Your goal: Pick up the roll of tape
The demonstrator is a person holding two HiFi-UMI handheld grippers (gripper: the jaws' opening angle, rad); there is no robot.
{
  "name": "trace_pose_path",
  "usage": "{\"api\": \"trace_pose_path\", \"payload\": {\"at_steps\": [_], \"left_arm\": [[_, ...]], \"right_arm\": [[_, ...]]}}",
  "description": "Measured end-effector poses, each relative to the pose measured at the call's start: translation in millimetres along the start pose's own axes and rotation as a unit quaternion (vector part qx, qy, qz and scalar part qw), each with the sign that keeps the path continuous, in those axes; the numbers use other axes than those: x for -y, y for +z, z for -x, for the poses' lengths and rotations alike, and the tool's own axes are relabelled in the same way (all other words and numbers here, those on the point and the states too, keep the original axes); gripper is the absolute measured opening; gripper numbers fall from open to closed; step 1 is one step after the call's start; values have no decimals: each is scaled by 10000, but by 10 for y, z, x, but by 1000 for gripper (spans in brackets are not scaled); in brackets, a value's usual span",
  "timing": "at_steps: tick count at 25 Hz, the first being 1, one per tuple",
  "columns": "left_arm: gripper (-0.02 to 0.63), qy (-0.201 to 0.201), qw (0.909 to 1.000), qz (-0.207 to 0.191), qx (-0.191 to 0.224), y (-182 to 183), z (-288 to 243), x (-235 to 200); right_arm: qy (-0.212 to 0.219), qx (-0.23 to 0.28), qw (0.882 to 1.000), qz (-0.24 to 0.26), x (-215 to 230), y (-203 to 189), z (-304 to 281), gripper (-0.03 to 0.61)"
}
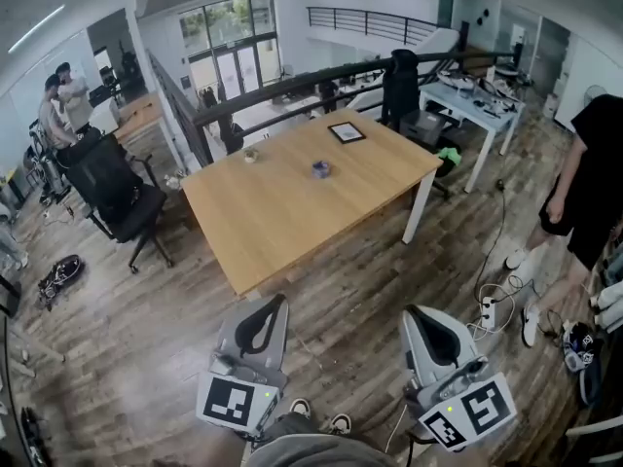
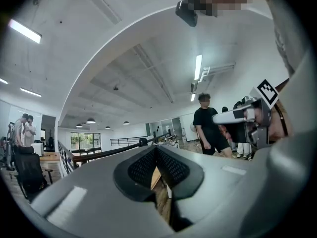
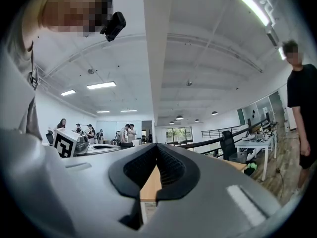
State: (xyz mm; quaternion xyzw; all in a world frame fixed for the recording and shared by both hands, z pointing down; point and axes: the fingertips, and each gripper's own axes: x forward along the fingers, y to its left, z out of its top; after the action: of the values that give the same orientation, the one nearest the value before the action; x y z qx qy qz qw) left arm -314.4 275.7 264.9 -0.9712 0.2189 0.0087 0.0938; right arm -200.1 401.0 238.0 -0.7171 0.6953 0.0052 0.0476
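Observation:
The roll of tape (image 1: 321, 168), small and bluish, lies near the middle of the wooden table (image 1: 282, 232), far ahead of both grippers. My left gripper (image 1: 278, 303) and right gripper (image 1: 410, 310) are held low over the floor, short of the table's near edge. Both point level toward the table. In the left gripper view the left gripper (image 2: 156, 148) has its jaws together with nothing held. In the right gripper view the right gripper (image 3: 157, 146) is likewise shut and empty. Neither gripper view shows the tape; only a strip of tabletop shows through the pads.
A dark framed object (image 1: 347, 131) and a small pale object (image 1: 250, 154) also lie on the table. A black office chair (image 1: 119, 195) stands to its left. A person (image 1: 596, 168) stands at the right, near floor cables and a power strip (image 1: 490, 310). A white desk (image 1: 479, 102) is behind.

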Motion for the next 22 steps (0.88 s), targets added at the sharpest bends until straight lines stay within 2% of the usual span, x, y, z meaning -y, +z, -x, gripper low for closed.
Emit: {"api": "trace_pose_path", "payload": {"at_steps": [12, 16, 18, 22], "left_arm": [[2, -9, 10000, -38, 27, 18, -38, 136], [2, 16, 10000, -24, 10, 2, -113, 117], [2, 37, 10000, -11, -1, -19, -176, 91], [2, -2, 10000, -19, -11, -62, -361, 37]], "right_arm": [[-124, 98, 9999, 67, 125, 22, 101, 12], [-274, 159, 9994, 118, 228, 26, 55, 156], [-345, 184, 9992, 129, 299, 19, 24, 180], [-389, 134, 9991, 120, 434, -13, -93, 183]]}}
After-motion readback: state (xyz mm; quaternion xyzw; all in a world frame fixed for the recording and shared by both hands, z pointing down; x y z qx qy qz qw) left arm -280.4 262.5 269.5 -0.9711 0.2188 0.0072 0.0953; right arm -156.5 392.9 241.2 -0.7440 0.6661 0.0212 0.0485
